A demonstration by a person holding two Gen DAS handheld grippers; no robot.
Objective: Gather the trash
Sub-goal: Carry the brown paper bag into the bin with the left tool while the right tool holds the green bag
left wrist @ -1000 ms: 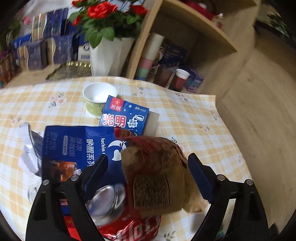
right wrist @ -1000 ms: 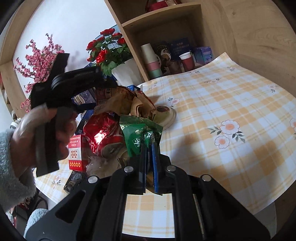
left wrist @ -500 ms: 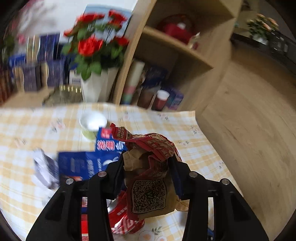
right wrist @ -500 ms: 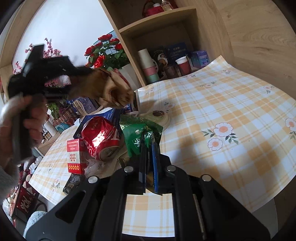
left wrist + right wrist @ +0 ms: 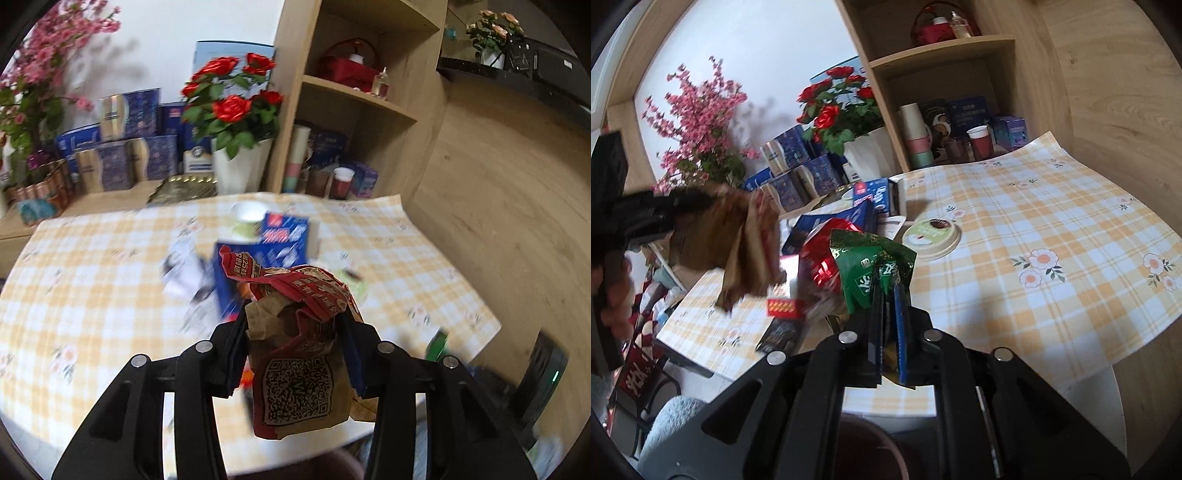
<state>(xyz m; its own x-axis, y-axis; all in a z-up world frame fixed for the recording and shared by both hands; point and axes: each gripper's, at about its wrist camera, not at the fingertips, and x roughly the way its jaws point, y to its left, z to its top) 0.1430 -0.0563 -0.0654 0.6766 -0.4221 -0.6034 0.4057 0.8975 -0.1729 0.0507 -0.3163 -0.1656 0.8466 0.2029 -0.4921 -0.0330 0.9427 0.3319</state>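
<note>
Left tool [image 5: 293,350] clamped on a crumpled brown-and-red paper bag [image 5: 299,354], its fingers pressing either side and the bag held clear above the checked bench [image 5: 92,280]. Right tool [image 5: 886,317] closed on a green wrapper [image 5: 873,271] that stands up from between its fingers. Ahead of the right tool on the bench lie a red foil pack [image 5: 823,254], a blue carton [image 5: 871,194] and a round lid [image 5: 931,234]; the left tool with its bag hangs to the left.

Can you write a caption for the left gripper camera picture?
Left gripper lifts a crumpled brown-and-red paper bag above the checked tablecloth.
</note>
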